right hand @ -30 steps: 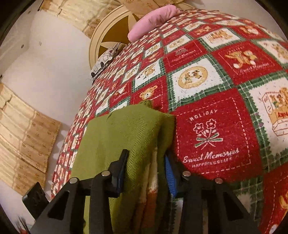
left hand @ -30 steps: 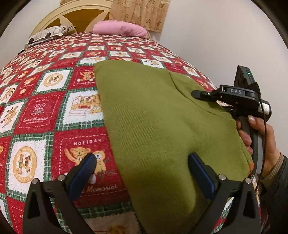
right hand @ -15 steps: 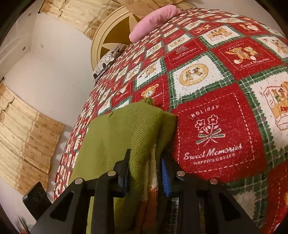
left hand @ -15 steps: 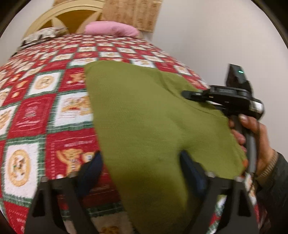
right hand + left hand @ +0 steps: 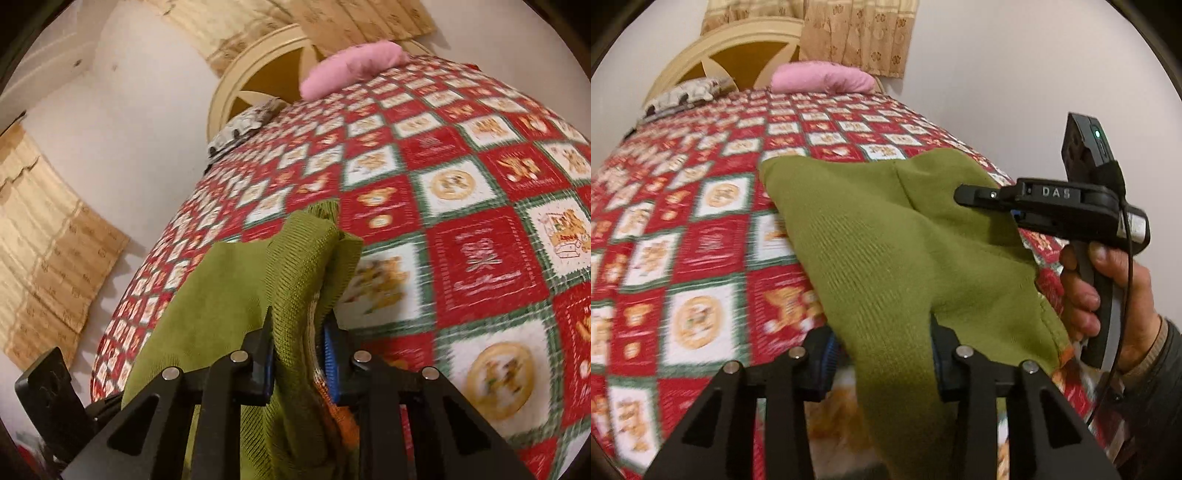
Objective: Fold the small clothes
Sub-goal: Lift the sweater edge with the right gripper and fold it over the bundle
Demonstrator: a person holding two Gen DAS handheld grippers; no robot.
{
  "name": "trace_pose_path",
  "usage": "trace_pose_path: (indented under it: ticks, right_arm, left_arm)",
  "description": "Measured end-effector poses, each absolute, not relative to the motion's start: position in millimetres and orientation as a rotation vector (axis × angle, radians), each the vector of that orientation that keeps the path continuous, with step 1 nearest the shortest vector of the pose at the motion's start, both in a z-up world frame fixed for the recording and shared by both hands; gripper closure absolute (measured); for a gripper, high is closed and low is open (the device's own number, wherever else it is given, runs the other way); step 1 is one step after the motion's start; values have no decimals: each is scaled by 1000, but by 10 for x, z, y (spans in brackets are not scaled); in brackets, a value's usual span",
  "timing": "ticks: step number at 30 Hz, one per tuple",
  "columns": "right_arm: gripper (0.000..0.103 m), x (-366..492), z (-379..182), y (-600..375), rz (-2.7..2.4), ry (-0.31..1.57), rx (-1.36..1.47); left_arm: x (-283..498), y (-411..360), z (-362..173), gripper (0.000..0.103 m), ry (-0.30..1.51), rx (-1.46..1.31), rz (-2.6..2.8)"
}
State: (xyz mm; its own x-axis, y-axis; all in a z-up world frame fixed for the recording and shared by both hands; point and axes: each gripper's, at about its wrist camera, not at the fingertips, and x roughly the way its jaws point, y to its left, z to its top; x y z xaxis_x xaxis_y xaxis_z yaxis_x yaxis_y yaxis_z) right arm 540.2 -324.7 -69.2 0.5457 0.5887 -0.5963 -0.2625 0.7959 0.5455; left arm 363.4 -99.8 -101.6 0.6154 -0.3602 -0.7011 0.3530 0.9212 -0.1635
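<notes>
Sweater [image 5: 886,251], olive green knit, pulled up off the bed [image 5: 701,229] at its near edge and strung between both grippers. Left gripper [image 5: 882,354]: jaws closing, with a band of the green knit running down between them; looks pinched, though the pads are mostly buried under fabric. Right gripper [image 5: 299,354]: jaws also closing, nearly together, clamped on a bunched fold of the same sweater, blue pad showing on one side. Seen from the left wrist view, right gripper [image 5: 982,197] over at the sweater's right corner, held by a hand [image 5: 1108,295] in a dark sleeve.

Far half of the sweater lying flat on the red-and-white teddy bear bedspread, near half lifted and draping. Ribbed texture, a seam running diagonally across the back, bit of orange and cream showing at the hem inside the fold. Pink pillow [image 5: 823,77] way back by the cream headboard [image 5: 738,48], well apart from everything.
</notes>
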Motion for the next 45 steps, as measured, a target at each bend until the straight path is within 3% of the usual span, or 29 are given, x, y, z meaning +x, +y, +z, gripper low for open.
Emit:
trace_pose_path:
  ticks: [23,45]
  right_arm:
    - [82,4641,-567,-1418,831,890,387]
    - [82,4459,-778,-83,985,988,250]
  left_arm:
    - [2603,477,-854,62,724,-48,-157]
    - [2132,1277,-1170,62,727,-130,2]
